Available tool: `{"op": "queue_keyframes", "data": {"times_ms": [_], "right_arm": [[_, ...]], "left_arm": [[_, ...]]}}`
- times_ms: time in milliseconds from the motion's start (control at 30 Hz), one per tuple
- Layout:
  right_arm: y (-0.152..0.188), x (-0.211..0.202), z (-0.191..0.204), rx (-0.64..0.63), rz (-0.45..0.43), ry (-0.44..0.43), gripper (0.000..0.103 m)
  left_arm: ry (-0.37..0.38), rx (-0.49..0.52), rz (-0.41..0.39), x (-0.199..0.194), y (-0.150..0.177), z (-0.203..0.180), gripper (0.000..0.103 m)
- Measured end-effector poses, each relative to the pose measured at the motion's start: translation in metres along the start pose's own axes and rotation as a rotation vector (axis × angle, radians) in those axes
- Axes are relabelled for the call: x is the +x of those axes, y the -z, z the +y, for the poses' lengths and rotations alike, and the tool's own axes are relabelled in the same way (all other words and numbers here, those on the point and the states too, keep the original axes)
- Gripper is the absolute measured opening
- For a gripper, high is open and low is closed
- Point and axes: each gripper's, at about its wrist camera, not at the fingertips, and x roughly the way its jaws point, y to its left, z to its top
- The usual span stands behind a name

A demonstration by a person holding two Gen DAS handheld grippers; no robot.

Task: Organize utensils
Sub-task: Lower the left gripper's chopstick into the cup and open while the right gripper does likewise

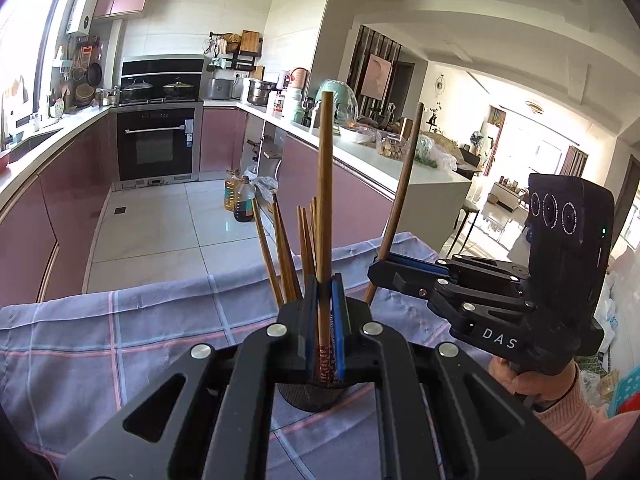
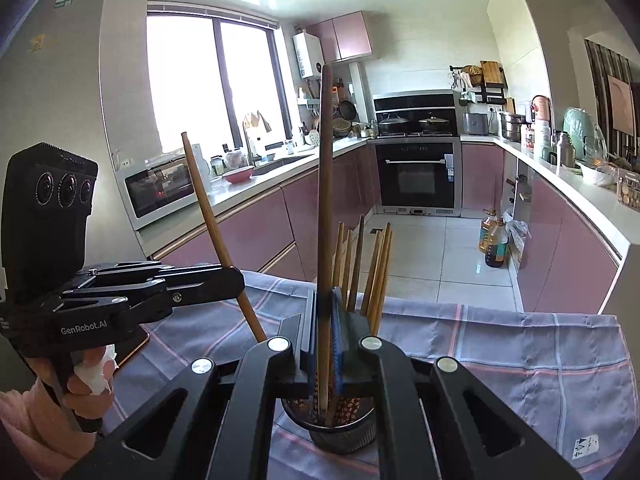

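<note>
Black left gripper [image 1: 325, 300], fingers clenched on one brown wooden chopstick [image 1: 325, 200], hovers over the dark mesh holder [image 1: 312, 396]; right gripper [image 2: 325, 312] grips another [image 2: 325, 200]. Next, I'd judge: lower both tips between the chopsticks already standing there.

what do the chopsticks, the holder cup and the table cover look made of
Chopsticks: probably wood or bamboo, matte brown, with a patterned lower end. Holder cup: looks like dark metal mesh, judging by the fine perforated wall, though plastic is possible. Table cover: woven cloth, lavender with pink and white check lines, and soft wrinkles.
</note>
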Motion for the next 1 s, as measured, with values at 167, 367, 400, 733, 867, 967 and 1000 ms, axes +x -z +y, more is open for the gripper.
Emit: {"op": "queue_keyframes", "data": {"times_ms": [167, 367, 400, 733, 867, 967, 1000], "right_arm": [[0.003, 0.006, -0.002, 0.008, 0.015, 0.002, 0.006], [0.006, 0.005, -0.002, 0.013, 0.021, 0.004, 0.006], [0.006, 0.005, -0.002, 0.013, 0.021, 0.005, 0.006], [0.01, 0.008, -0.001, 0.018, 0.032, 0.012, 0.006], [0.011, 0.01, 0.0, 0.018, 0.039, 0.015, 0.006], [0.012, 0.011, 0.0, 0.019, 0.041, 0.016, 0.006], [0.012, 0.012, 0.0, 0.02, 0.043, 0.016, 0.006]], "left_arm": [[-0.011, 0.007, 0.027, 0.011, 0.004, -0.001, 0.008], [-0.024, 0.021, 0.04, 0.016, 0.004, -0.007, 0.008], [-0.024, 0.022, 0.043, 0.017, 0.005, -0.008, 0.008], [-0.027, 0.025, 0.049, 0.02, 0.006, -0.011, 0.008], [-0.031, 0.026, 0.054, 0.02, 0.008, -0.012, 0.008], [-0.034, 0.027, 0.059, 0.021, 0.008, -0.012, 0.008], [-0.035, 0.026, 0.061, 0.021, 0.008, -0.012, 0.008]]}}
